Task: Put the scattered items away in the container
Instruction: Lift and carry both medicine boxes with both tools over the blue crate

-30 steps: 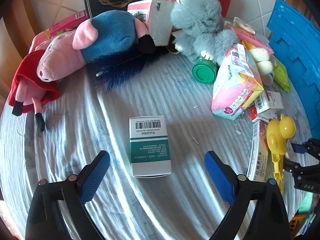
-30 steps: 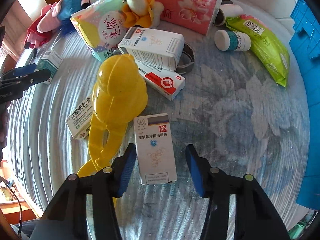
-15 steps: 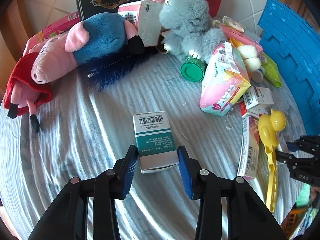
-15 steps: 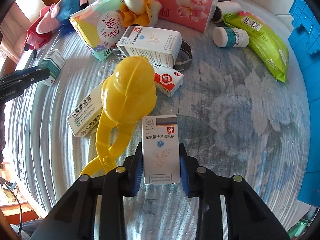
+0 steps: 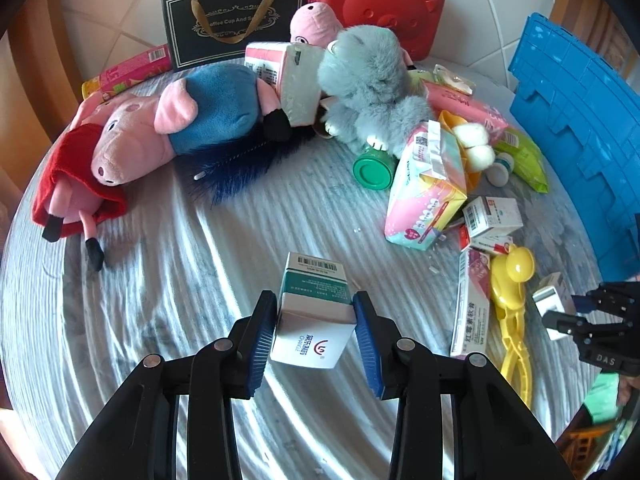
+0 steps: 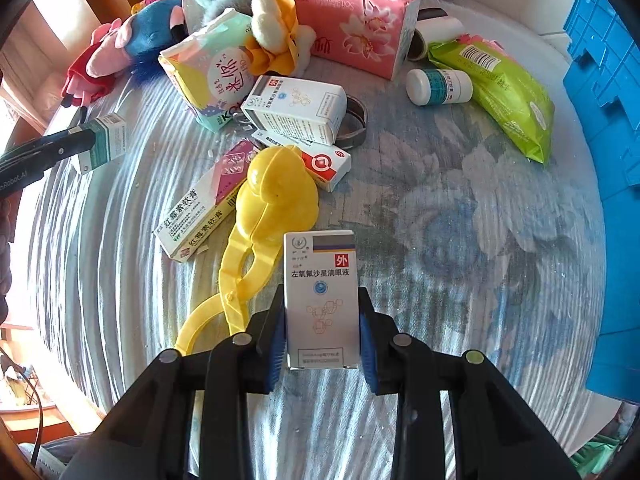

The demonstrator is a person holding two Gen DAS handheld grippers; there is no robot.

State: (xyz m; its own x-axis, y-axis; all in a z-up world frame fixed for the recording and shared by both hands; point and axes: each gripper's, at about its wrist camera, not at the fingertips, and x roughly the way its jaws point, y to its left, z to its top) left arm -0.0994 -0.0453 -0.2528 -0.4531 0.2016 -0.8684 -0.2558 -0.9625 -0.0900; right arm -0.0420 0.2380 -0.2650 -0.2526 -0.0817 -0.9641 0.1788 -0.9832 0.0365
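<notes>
My left claw [image 5: 315,322]: pinching the green-and-white cardboard medicine box [image 5: 312,306], tilted.
My right claw [image 6: 322,330]: clamping the white eye-drop carton [image 6: 321,298].

Black gift bag [image 5: 236,20], far ahead of left gripper: "Coffee Cup And S…". White box [image 6: 322,300] between right gripper's pads: "外", "左氧氟沙星滴眼液". Long carton [image 6: 196,216], ahead-left: "红霉素软膏".

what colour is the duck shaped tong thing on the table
Bright yellow all over, head and handles alike; the duck-shaped tongs show best in the right wrist view.
</notes>
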